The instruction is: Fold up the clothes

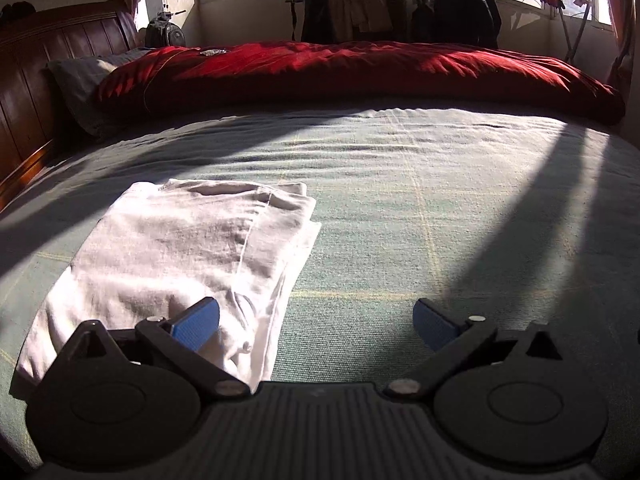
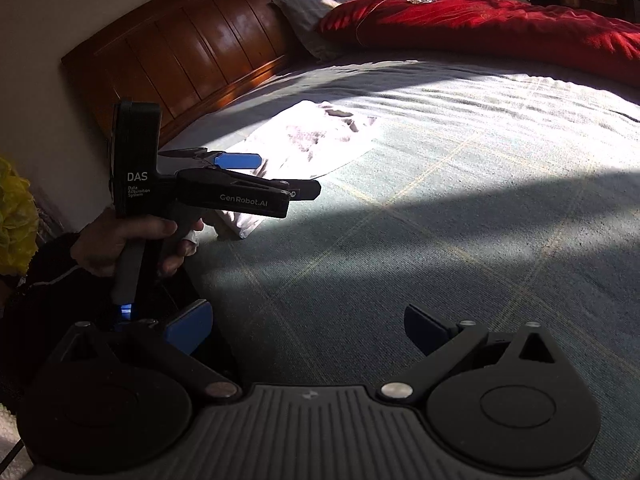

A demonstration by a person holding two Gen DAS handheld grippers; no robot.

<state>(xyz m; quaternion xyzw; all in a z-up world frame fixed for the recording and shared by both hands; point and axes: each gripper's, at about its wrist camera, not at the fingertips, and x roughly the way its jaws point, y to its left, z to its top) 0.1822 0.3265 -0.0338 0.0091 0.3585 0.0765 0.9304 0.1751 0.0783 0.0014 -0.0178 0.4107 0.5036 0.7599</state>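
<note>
A white garment (image 1: 180, 256) lies folded into a long rectangle on the green bedspread (image 1: 400, 200), left of centre in the left wrist view. My left gripper (image 1: 316, 326) hovers open at the garment's near right corner, its left blue pad over the cloth and its right pad over bare bedspread. In the right wrist view the same garment (image 2: 304, 148) shows washed out by sunlight, and the left gripper (image 2: 276, 176) is seen from the side, held by a hand (image 2: 132, 240) just above it. My right gripper (image 2: 308, 330) is open over the bedspread (image 2: 440, 240), holding nothing.
A red duvet (image 1: 360, 72) is bunched along the far side of the bed, with a grey pillow (image 1: 80, 84) beside it. The wooden headboard (image 2: 192, 52) runs along the left. Hanging clothes (image 1: 464, 8) and a drying rack (image 1: 560, 4) stand by the windows.
</note>
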